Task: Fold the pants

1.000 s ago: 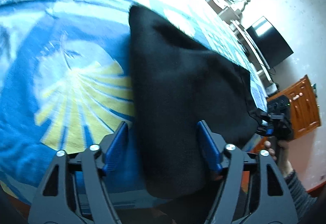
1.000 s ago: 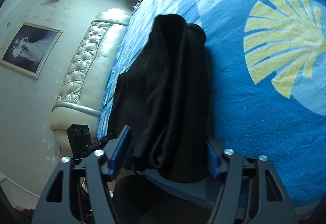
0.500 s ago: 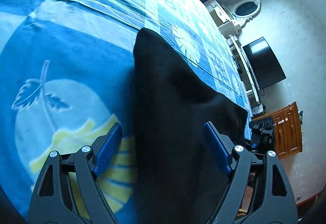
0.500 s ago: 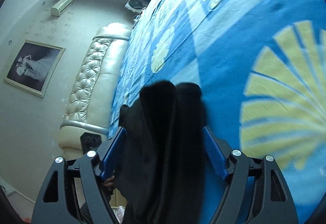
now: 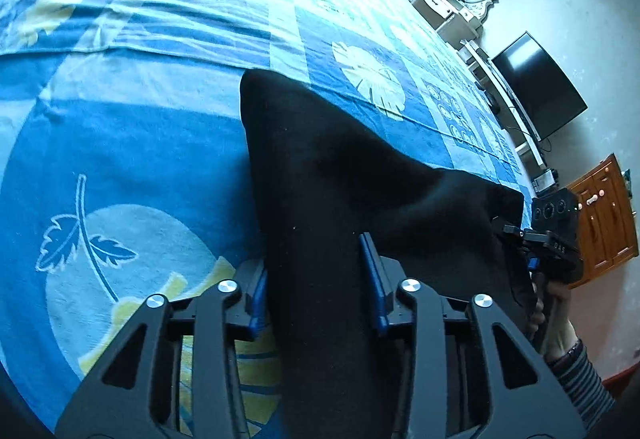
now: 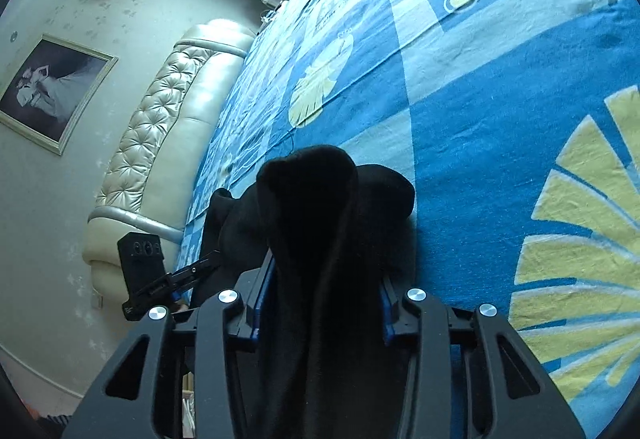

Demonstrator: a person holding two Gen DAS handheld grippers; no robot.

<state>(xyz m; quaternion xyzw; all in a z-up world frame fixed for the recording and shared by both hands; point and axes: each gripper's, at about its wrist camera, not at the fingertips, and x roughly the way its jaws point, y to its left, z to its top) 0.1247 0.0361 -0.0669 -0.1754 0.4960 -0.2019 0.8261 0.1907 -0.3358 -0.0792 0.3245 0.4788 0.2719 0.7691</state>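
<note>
The black pants (image 5: 320, 175) lie folded on the blue patterned bedspread (image 5: 132, 143), one end near the bed's edge. My left gripper (image 5: 318, 279) is shut on one corner of the pants, cloth bunched between the blue pads. My right gripper (image 6: 322, 291) is shut on the other corner of the pants (image 6: 316, 207). The right gripper also shows in the left wrist view (image 5: 540, 251) at the far end of the cloth, and the left gripper shows in the right wrist view (image 6: 160, 279).
A cream tufted headboard (image 6: 160, 143) and a framed picture (image 6: 48, 87) stand to the left in the right wrist view. A television (image 5: 540, 91), white dresser (image 5: 452, 7) and wooden cabinet (image 5: 604, 223) stand beyond the bed's far side.
Both grippers have closed from wide open onto the pants' edge. Both views have also shifted forward over the bed.
</note>
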